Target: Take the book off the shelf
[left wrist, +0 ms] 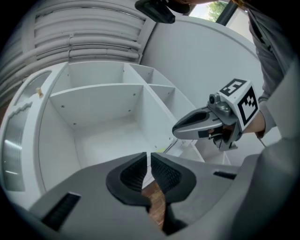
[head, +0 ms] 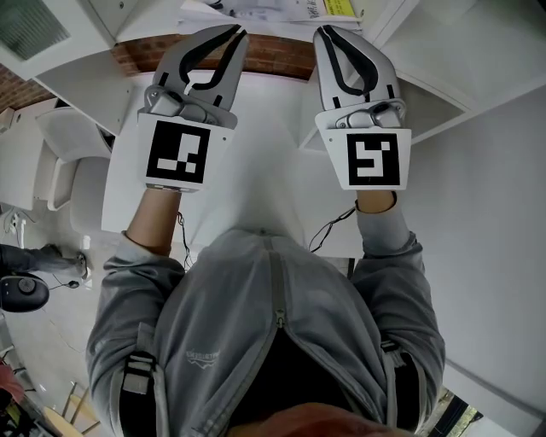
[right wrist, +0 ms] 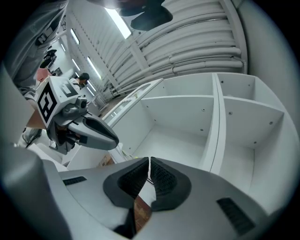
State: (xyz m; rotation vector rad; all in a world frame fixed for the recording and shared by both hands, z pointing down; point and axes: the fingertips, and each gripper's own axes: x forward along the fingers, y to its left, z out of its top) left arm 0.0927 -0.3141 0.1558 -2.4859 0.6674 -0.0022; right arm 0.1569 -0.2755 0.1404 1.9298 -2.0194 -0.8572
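Note:
Both grippers are held up side by side over a white table [head: 256,183], facing a white cubby shelf [left wrist: 101,91] [right wrist: 213,105]. My left gripper [head: 240,32] [left wrist: 149,161] is shut with nothing between its pads. My right gripper [head: 321,32] [right wrist: 149,166] is shut and empty too. Each shows in the other's view: the right gripper [left wrist: 177,131] at the right, the left gripper [right wrist: 114,140] at the left. The shelf compartments facing me look empty. Flat printed matter with a yellow patch [head: 286,8], perhaps the book, lies at the top edge of the head view, beyond the fingertips.
A strip of brick wall [head: 277,53] runs behind the table. A white chair [head: 72,166] stands at the left. More white shelf boards [head: 444,64] angle in at the right. A thin cable [head: 331,226] hangs by my right sleeve. A person [right wrist: 83,77] is far off.

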